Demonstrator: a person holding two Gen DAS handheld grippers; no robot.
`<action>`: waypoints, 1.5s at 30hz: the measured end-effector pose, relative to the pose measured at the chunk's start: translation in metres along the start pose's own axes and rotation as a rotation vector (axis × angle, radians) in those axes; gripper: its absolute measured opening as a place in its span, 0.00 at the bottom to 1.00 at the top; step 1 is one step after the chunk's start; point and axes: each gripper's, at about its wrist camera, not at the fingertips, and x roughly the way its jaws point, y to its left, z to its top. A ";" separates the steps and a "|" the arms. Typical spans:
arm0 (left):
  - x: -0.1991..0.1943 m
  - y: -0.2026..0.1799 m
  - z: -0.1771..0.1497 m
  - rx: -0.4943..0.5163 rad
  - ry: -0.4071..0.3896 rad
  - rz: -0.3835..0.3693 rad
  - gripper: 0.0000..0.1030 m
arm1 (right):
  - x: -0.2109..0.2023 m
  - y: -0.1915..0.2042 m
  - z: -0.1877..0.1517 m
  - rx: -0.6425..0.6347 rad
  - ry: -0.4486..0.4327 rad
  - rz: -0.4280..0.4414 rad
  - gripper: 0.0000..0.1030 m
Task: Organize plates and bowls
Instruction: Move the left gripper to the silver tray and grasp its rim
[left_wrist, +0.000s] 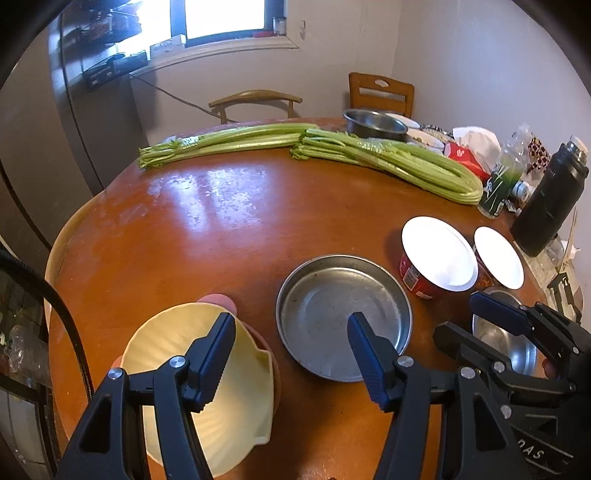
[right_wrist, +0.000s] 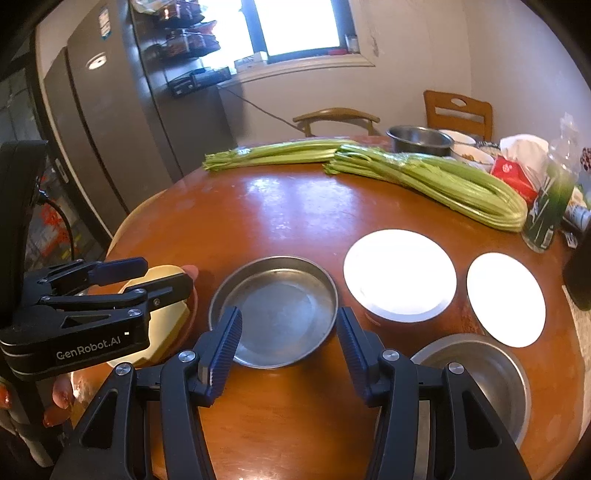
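The round brown worktop (left_wrist: 207, 229) carried the dishes along its near edge. At the near left edge sat a pale yellow bowl (left_wrist: 177, 343) with a ribbed inside and a notched rim, resting on something pink that showed only as a sliver beneath it. The left gripper (left_wrist: 291, 332) hung above it with jaws parted and nothing between them — one blue ribbed pad over the yellow bowl, the other over the dish beside it.

That dish, a shallow steel plate (right_wrist: 275, 310) with a flat bottom and a low upright wall, dull and a little speckled, lay in the middle of the near edge. The right gripper (right_wrist: 288, 328) was poised over its near rim, jaws apart and empty, touching nothing that I could see. At the near right edge stood a deeper steel bowl (right_wrist: 480, 373), partly hidden behind the gripper.

Just beyond it were two red tubs with white lids (right_wrist: 400, 273) — the larger nearer the plate, the smaller toward the right edge. Two bundles of celery (right_wrist: 424, 181) stretched across the far side, and another steel bowl (right_wrist: 419, 140) sat at the far edge. A black flask (left_wrist: 550, 199) stood at the right edge.
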 end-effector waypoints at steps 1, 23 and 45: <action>0.003 -0.001 0.002 0.003 0.007 -0.002 0.61 | 0.002 -0.001 -0.001 0.003 0.005 -0.002 0.54; 0.059 -0.001 0.022 0.042 0.121 -0.003 0.61 | 0.049 -0.006 -0.004 0.039 0.126 -0.038 0.54; 0.111 -0.009 0.017 0.084 0.229 -0.026 0.47 | 0.098 -0.007 -0.003 0.061 0.223 -0.089 0.54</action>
